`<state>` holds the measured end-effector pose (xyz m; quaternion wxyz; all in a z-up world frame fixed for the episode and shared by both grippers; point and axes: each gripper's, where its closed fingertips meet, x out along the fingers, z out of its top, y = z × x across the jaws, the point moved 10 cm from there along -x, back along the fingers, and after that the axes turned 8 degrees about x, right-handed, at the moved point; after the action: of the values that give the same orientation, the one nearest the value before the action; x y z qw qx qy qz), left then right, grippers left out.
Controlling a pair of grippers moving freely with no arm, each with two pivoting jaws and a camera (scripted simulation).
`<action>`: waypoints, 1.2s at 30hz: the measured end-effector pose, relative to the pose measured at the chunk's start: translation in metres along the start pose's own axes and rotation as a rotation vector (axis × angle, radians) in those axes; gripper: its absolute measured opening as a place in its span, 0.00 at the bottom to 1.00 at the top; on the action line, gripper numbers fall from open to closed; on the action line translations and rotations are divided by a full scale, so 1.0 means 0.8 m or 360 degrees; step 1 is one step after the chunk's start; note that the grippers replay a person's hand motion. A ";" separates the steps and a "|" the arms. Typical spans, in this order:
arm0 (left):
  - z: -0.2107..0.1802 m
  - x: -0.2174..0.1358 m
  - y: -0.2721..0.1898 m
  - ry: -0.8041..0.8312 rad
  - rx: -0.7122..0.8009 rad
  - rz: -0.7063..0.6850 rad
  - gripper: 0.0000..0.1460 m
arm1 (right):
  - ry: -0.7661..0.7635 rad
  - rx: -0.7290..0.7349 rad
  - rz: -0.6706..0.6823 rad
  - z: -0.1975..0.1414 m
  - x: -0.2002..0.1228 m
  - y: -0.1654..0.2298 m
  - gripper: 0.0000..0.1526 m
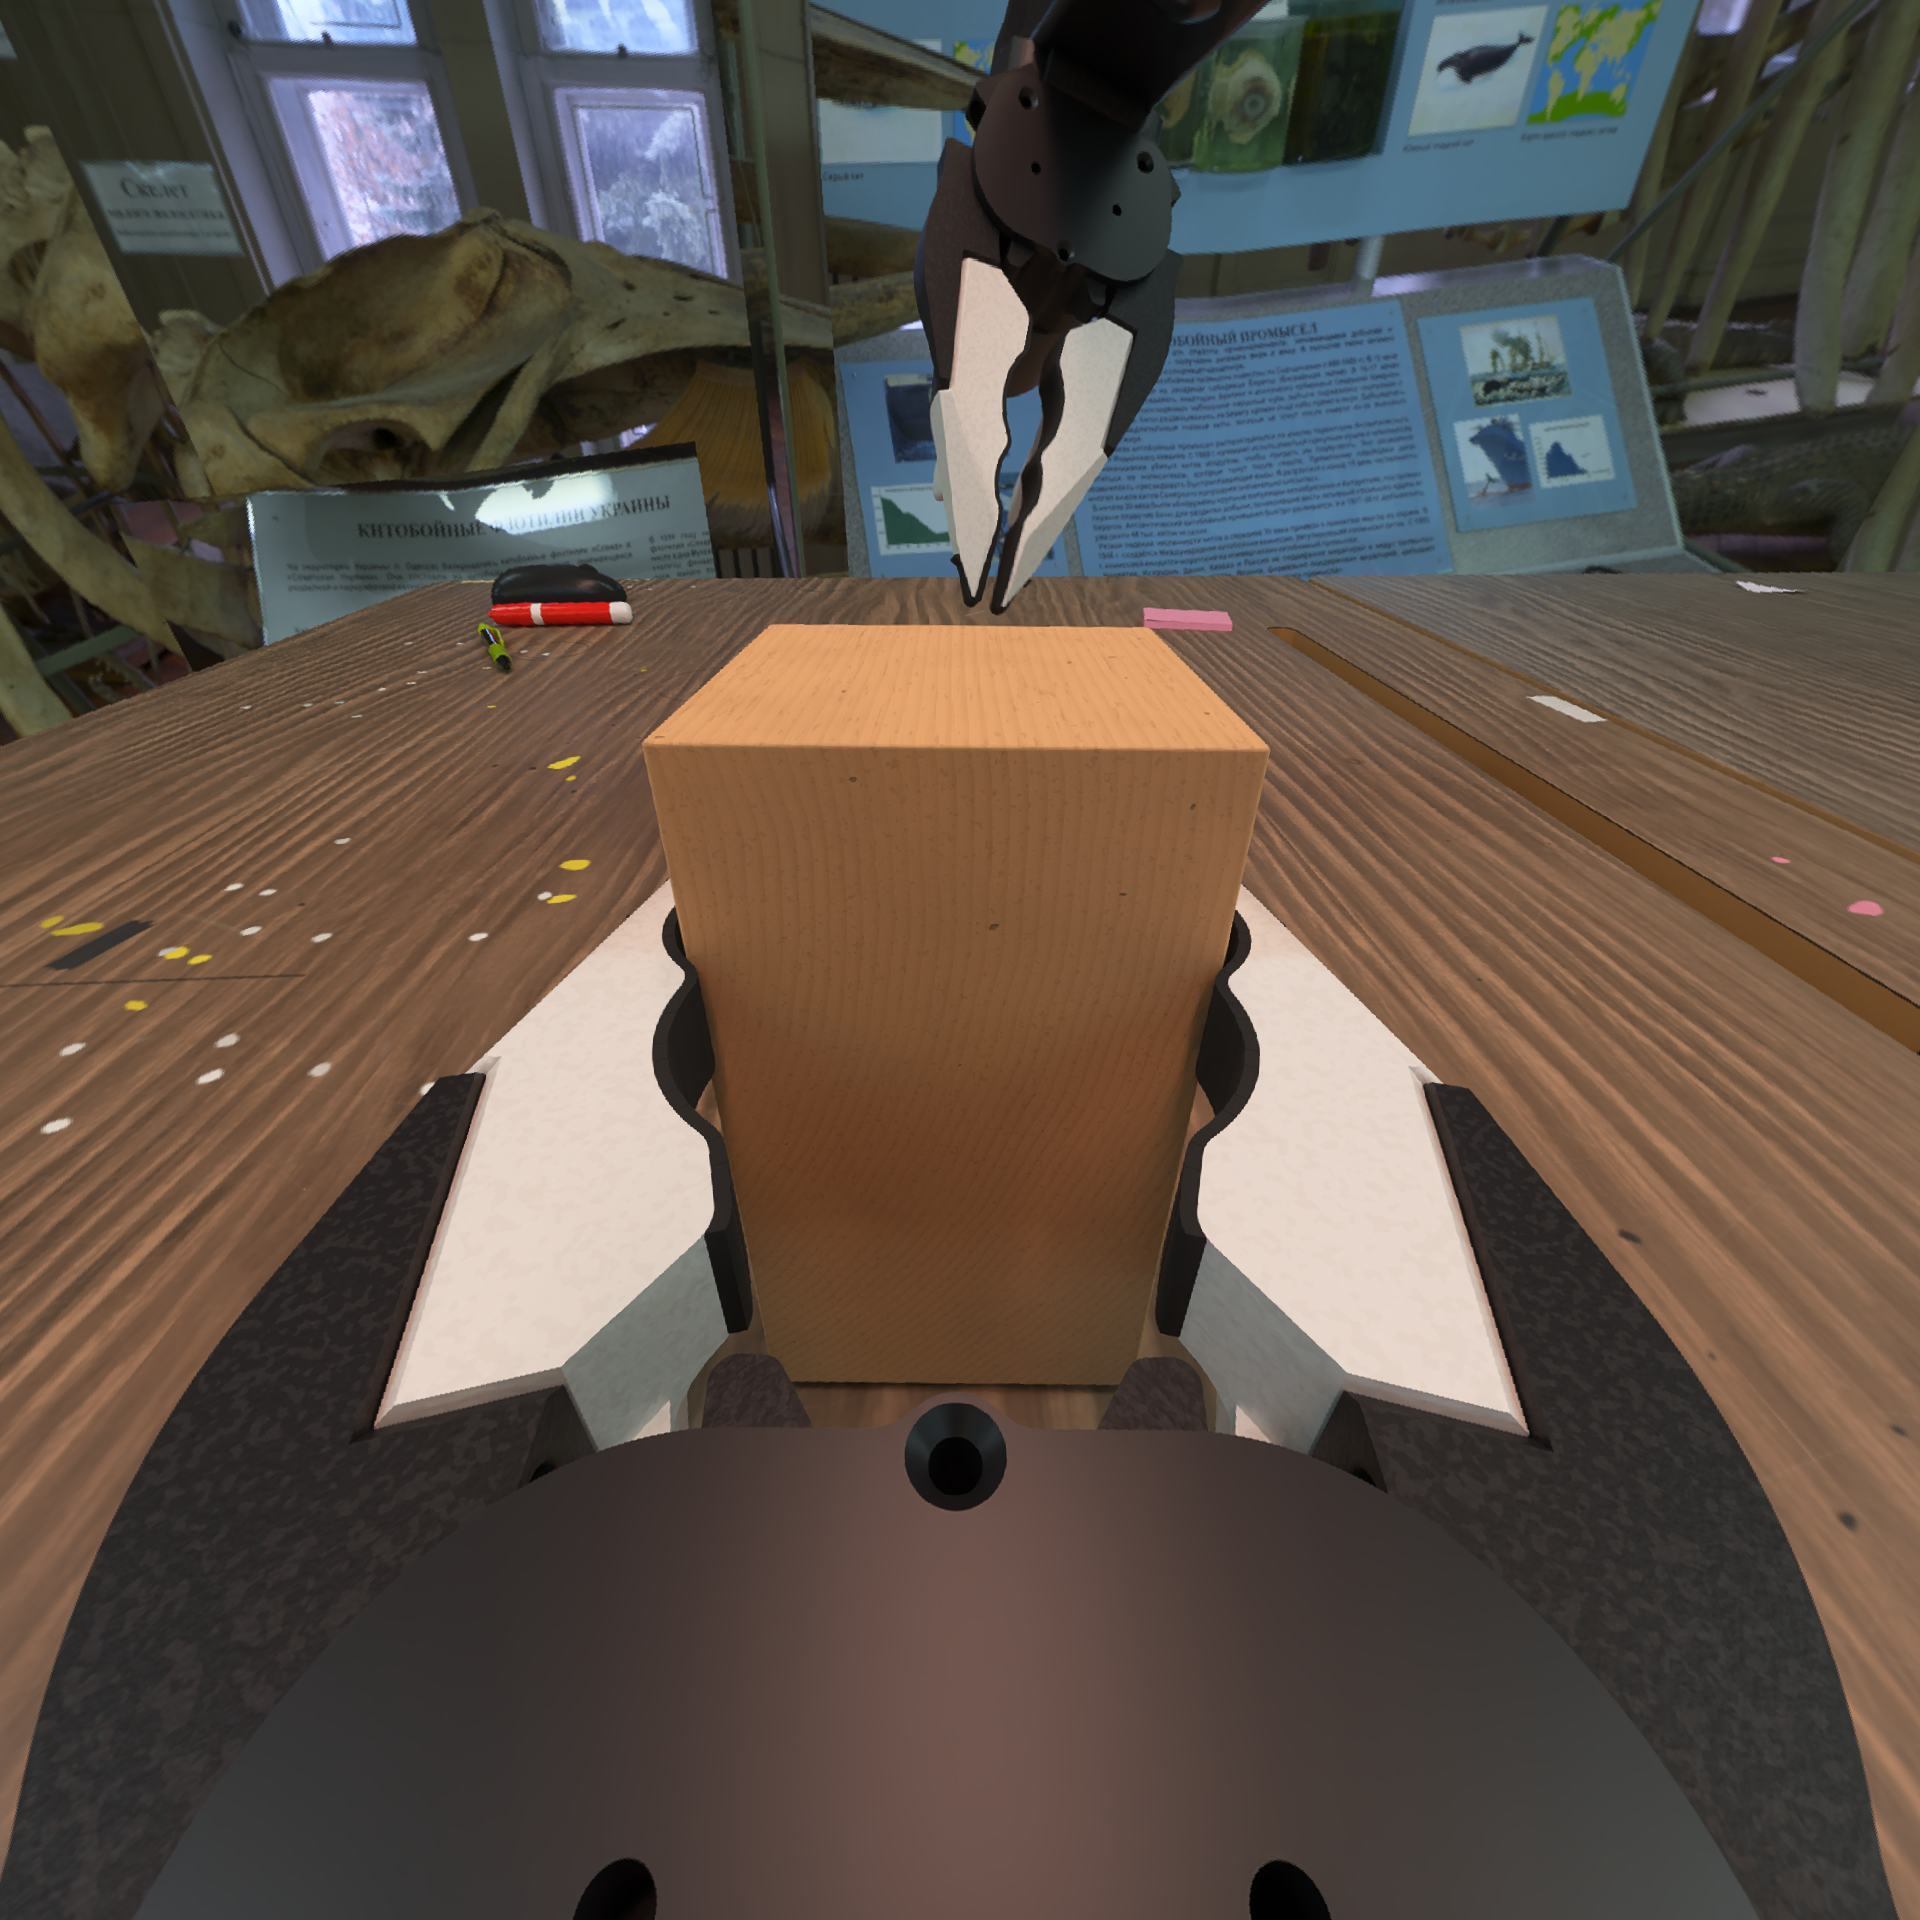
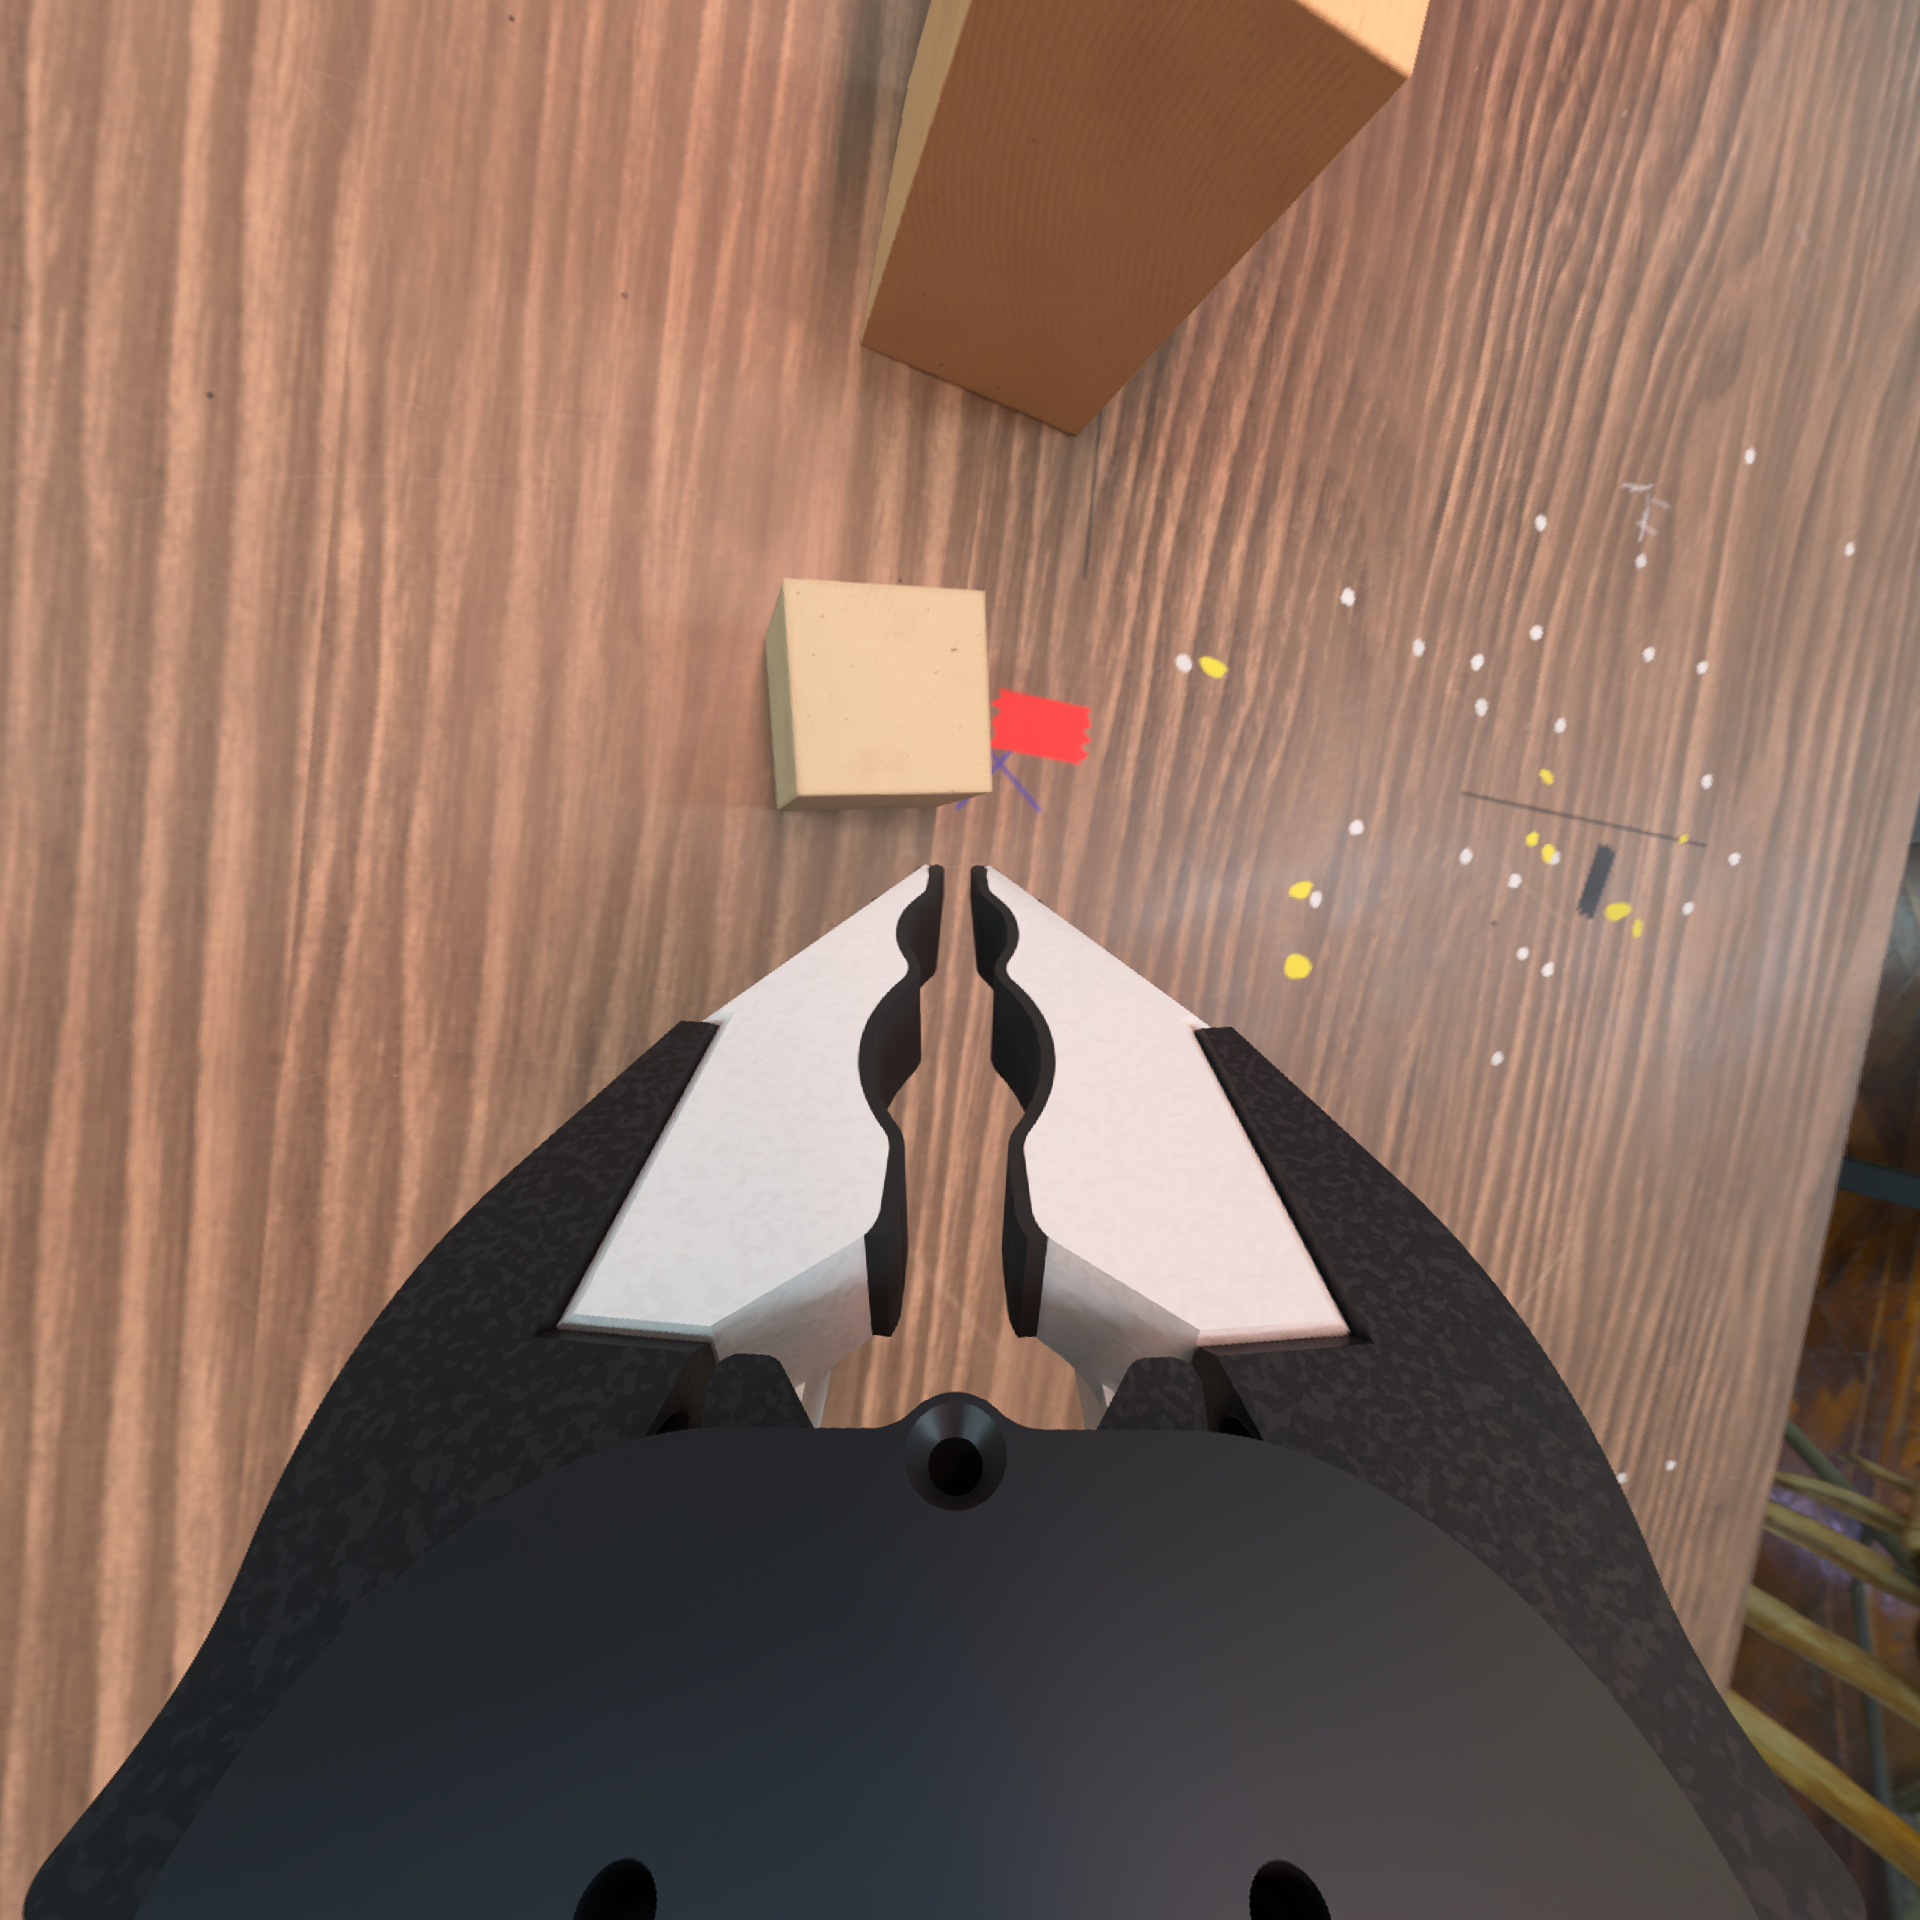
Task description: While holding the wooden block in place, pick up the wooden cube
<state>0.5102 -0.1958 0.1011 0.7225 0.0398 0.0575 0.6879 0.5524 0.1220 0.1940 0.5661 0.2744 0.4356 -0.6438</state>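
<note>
Left gripper [image 1: 956, 1039] is clamping the wooden block [image 1: 956, 935]; right gripper [image 2: 954, 873], jaws nearly closed, is hovering above the wooden cube [image 2: 881, 694] on the table [image 2: 416, 623]; rigid, light, probably smooth; grip opposite flat faces.

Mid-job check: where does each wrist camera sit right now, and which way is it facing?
Left wrist view: sits low on the left claw, facing level across the table; its fingers clamp the wooden block. The right claw hangs beyond, tips down.
Right wrist view: sits on the right claw, facing straight down at the table; its fingers are nearly closed on nothing, just short of the wooden cube beside a red mark.
Shared: the wooden block, the table, the right claw. The block hides the cube from the left view.
</note>
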 end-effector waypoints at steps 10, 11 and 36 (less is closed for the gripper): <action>0.000 0.000 0.000 0.0003 0.0002 0.0002 0.66 | -0.0089 0.0202 0.0125 -0.023 0.002 0.009 0.54; 0.000 0.000 0.000 0.0002 0.0001 0.0002 0.66 | -0.0099 0.0210 0.0139 -0.024 0.003 0.009 0.62; 0.000 0.000 0.001 0.0001 -0.0004 -0.0006 0.66 | 0.0156 0.0063 0.0374 0.020 0.077 -0.002 0.78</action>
<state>0.5094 -0.1958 0.1012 0.7238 0.0385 0.0568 0.6866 0.5405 0.0780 0.1493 0.6102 0.3659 0.4147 -0.5674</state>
